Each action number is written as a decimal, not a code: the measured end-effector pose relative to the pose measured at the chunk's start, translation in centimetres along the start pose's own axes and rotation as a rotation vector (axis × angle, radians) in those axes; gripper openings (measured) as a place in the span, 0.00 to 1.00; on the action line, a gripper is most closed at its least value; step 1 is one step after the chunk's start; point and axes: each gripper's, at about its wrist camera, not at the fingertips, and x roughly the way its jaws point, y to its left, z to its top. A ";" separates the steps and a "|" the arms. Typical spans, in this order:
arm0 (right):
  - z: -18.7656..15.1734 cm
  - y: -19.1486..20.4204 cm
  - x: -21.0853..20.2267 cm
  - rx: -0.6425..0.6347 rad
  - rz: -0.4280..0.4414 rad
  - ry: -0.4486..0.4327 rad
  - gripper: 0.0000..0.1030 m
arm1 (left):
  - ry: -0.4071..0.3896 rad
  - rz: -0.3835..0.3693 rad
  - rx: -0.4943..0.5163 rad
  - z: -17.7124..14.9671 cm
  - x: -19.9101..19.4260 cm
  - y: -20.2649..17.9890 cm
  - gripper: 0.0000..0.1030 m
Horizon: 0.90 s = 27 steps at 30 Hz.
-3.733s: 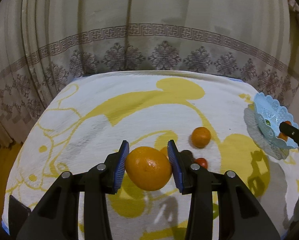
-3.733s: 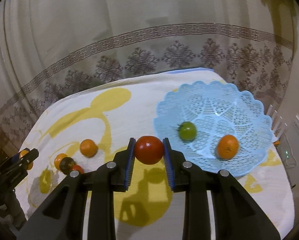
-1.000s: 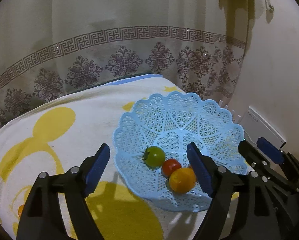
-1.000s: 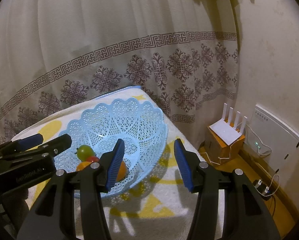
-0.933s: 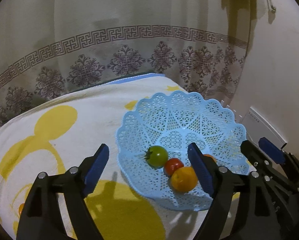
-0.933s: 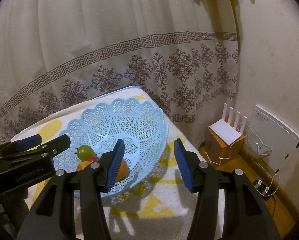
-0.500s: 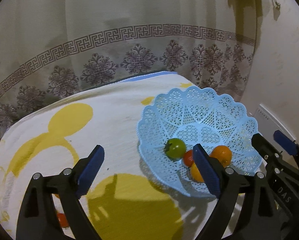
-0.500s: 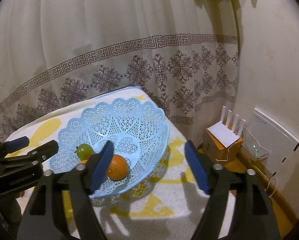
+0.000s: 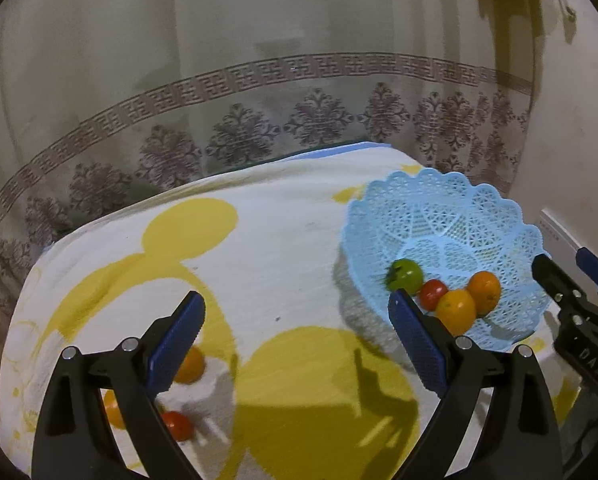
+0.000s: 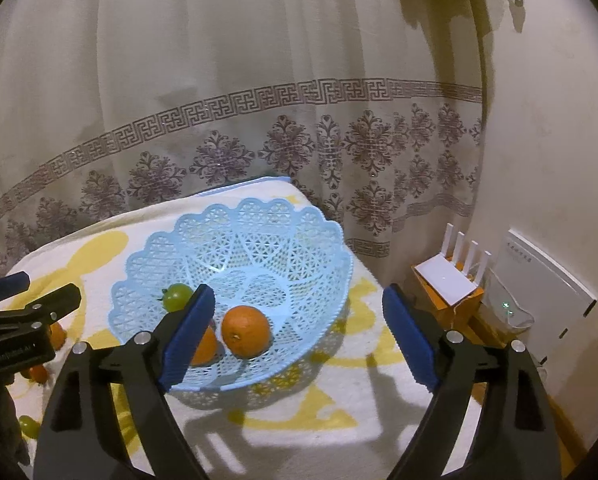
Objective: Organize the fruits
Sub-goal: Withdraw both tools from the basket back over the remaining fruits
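A light blue lattice basket (image 9: 451, 216) (image 10: 259, 232) sits at the right end of the table. It holds a green tomato (image 9: 407, 274) (image 10: 177, 296), a red tomato (image 9: 433, 292) and two oranges (image 9: 485, 288) (image 10: 245, 330). My left gripper (image 9: 295, 340) is open and empty above the cloth, left of the basket. My right gripper (image 10: 295, 336) is open and empty over the basket's near right rim. Loose on the cloth at the left lie an orange (image 9: 189, 364), a second orange (image 9: 113, 410) and a red tomato (image 9: 177, 424).
The table wears a white cloth with yellow shapes (image 9: 259, 264). A patterned curtain (image 9: 259, 100) hangs behind. A green fruit (image 10: 29, 426) lies near the table's front edge. A white router (image 10: 447, 276) and a wall box (image 10: 539, 292) stand beyond the right edge.
Both grippers let go of their fruit, which now lies in the basket. Both have opened wide. My left gripper has swung left, so the basket has slid to the right of its view.
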 end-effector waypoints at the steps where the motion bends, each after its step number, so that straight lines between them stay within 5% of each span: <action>1: 0.0 0.1 -0.1 0.001 0.007 0.000 0.89 | 0.001 0.006 -0.006 -0.1 -0.1 0.4 0.90; 19: -0.5 5.4 -2.2 -0.081 0.207 0.052 0.94 | 0.079 0.162 -0.189 -3.8 -1.8 12.4 0.90; 27: -1.5 6.9 -2.5 -0.111 0.217 0.080 0.94 | 0.129 0.179 -0.246 -6.3 -1.8 15.5 0.90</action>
